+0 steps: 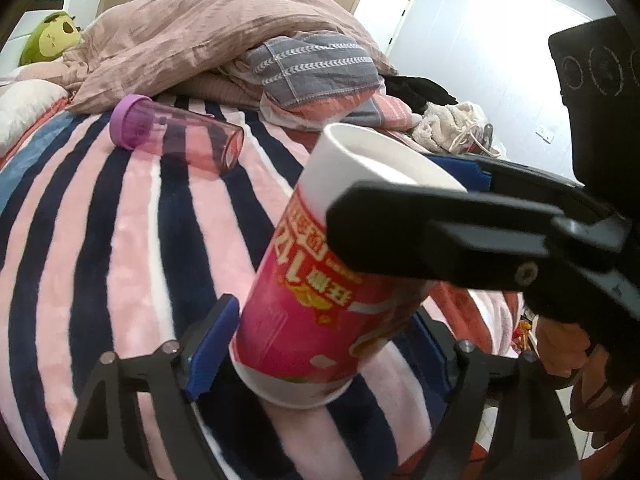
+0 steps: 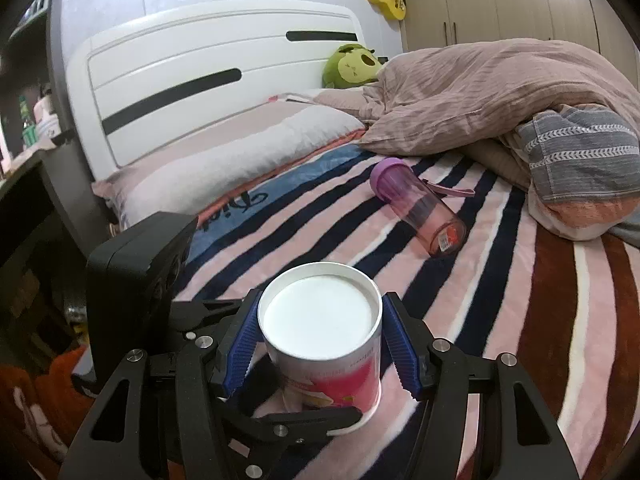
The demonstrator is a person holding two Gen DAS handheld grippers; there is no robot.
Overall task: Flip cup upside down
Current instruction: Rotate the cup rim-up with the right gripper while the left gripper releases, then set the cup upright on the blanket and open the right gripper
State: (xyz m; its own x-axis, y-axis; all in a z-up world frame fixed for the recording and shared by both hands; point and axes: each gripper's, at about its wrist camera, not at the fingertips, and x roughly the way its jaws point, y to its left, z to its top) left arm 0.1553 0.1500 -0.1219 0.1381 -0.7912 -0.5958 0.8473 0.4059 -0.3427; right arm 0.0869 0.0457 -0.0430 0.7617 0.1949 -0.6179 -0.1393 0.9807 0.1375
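Observation:
A pink and white paper cup [image 1: 320, 280] stands upside down on the striped blanket, white base up and rim down; it also shows in the right wrist view [image 2: 324, 340]. My right gripper [image 2: 318, 344] has its blue pads against the cup's two sides near the top, shut on it; it shows in the left wrist view as a black finger [image 1: 420, 236] across the cup. My left gripper [image 1: 320, 344] straddles the cup's lower part with its jaws wide, its left blue pad [image 1: 212, 348] just clear of the cup wall.
A purple-lidded clear bottle [image 1: 176, 136] lies on its side further up the bed, also in the right wrist view [image 2: 420, 208]. A crumpled brown duvet [image 2: 480, 92] and folded grey cloth [image 2: 580, 160] lie behind. Pillow [image 2: 240, 168] and white headboard [image 2: 208, 64] sit at the bed's head.

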